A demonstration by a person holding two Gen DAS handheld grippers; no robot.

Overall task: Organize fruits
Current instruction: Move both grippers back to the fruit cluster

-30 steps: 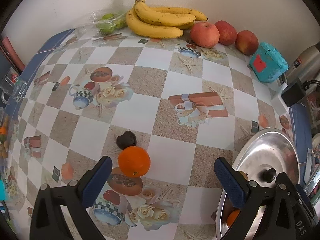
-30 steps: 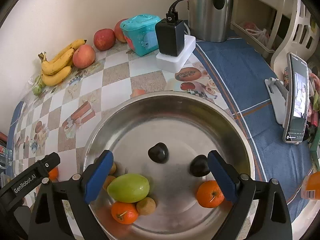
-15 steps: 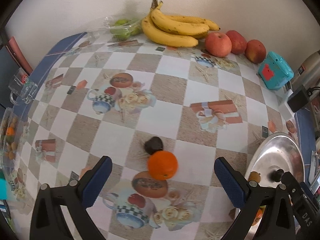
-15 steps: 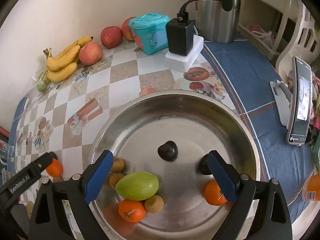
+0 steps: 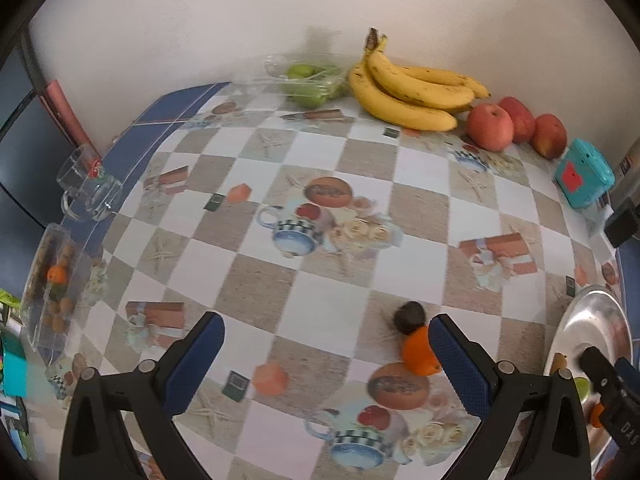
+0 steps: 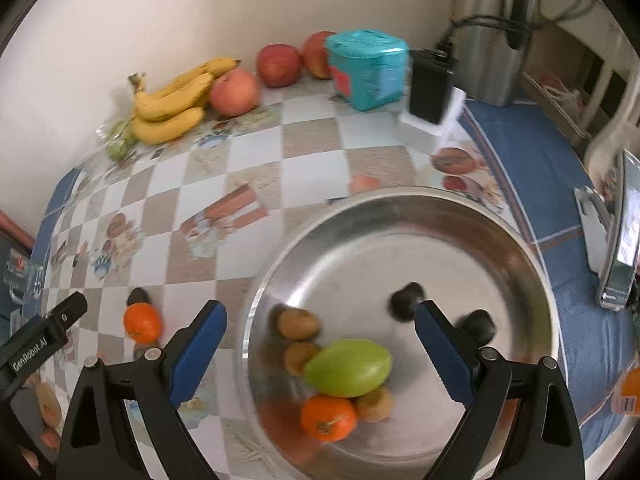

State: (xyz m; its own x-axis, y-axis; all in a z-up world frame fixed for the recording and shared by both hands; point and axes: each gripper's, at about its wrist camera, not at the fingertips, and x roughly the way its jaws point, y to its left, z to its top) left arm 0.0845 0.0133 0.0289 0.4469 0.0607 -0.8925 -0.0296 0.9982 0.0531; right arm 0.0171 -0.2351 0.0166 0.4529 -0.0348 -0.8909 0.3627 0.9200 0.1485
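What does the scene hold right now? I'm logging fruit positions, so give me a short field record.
bowl contents: green fruit, orange, brown fruits, two dark fruits in the steel bowl
loose on table: orange touching dark fruit
by wall: bananas, three apples
left tongs: open, empty
right tongs: open, empty, over bowl

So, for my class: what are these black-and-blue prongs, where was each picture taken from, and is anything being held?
No robot here: a person holds one two-finger claw in each hand, and each claw carries a wide-angle camera looking along its fingers. One picture comes from the left claw, the other from the right claw. Both claws are open and hold nothing. On the checked tablecloth lie a small orange fruit touching a dark round fruit, with yellow bananas and red apples by the wall. The round steel bowl already holds a green mango-shaped fruit and other fruit.
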